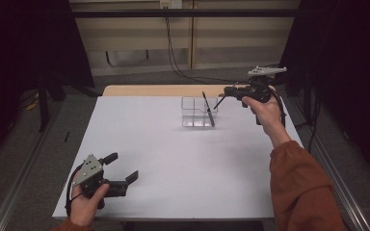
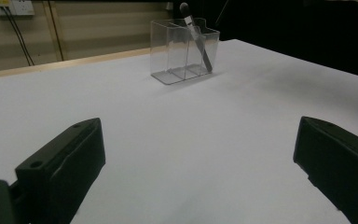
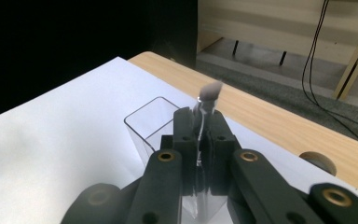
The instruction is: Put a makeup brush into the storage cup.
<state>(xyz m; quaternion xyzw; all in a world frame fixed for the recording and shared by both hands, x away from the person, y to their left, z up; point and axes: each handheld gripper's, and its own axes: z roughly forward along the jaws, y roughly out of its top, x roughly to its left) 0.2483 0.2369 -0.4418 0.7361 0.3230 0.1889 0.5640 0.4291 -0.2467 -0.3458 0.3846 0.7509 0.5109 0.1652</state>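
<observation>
- High view: my landmark is the clear organiser (image 1: 196, 112), a see-through box with compartments on the far part of the white desk (image 1: 173, 159). A dark makeup brush (image 1: 207, 109) leans in its right-hand end, handle tip down inside, top sticking out above the rim. My right gripper (image 1: 220, 102) sits just right of the organiser, its tips at the brush's upper part. My left gripper (image 1: 125, 168) rests well short of the organiser, near the desk's near edge, with its jaws spread and nothing between them.
- Left gripper view: both black jaws stand wide apart over bare desk, and the organiser (image 2: 184, 52) is far ahead. The brush (image 2: 196, 39) slants across the organiser's right end, its rounded head above the rim.
- Right gripper view: the jaws are pressed together on the brush's (image 3: 206, 107) thin shaft, with the blurred bristle head just past the tips and the organiser (image 3: 154, 122) directly below.
- Risk, as I judge it: the organiser is light and nobody steadies it (my left gripper is far off), so a sideways pull could lever the brush against the wall and tip or drag it. The thin shaft could also slip in the pinch.
- I can read no brand, label or writing anywhere.
</observation>
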